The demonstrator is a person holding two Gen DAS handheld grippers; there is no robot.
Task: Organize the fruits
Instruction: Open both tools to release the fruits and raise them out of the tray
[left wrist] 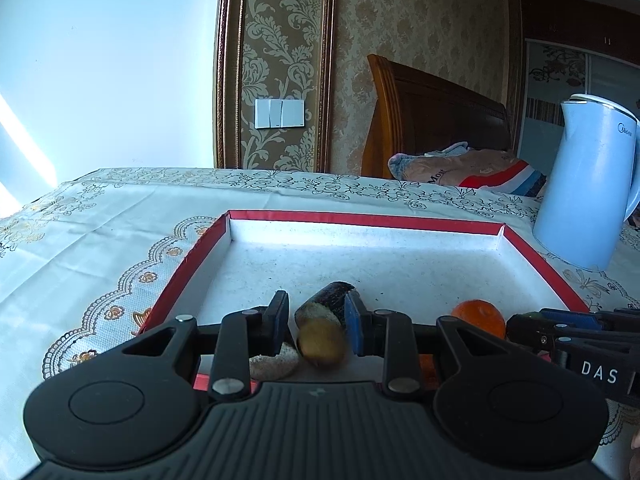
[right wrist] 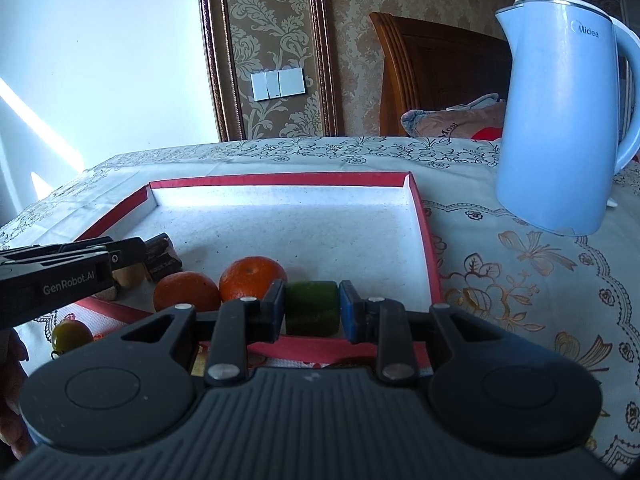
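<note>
Meanwhile, right gripper (right wrist: 311, 307) clamps green fruit (right wrist: 311, 300) beside 2 oranges (right wrist: 252, 276).

We see pale wall (left wrist: 108, 64) at upper left, bright sun streak crossing it. Damask wallpaper panel (left wrist: 276, 60) in dark moulded frame at centre top, white triple switch plate (left wrist: 279, 113) on it. Wooden headboard (left wrist: 436, 120) at right, folded blanket (left wrist: 464, 168) below. Embroidered cream tablecloth (left wrist: 100, 248) fills lower frame. Pale blue kettle (right wrist: 560, 120) at right.
</note>
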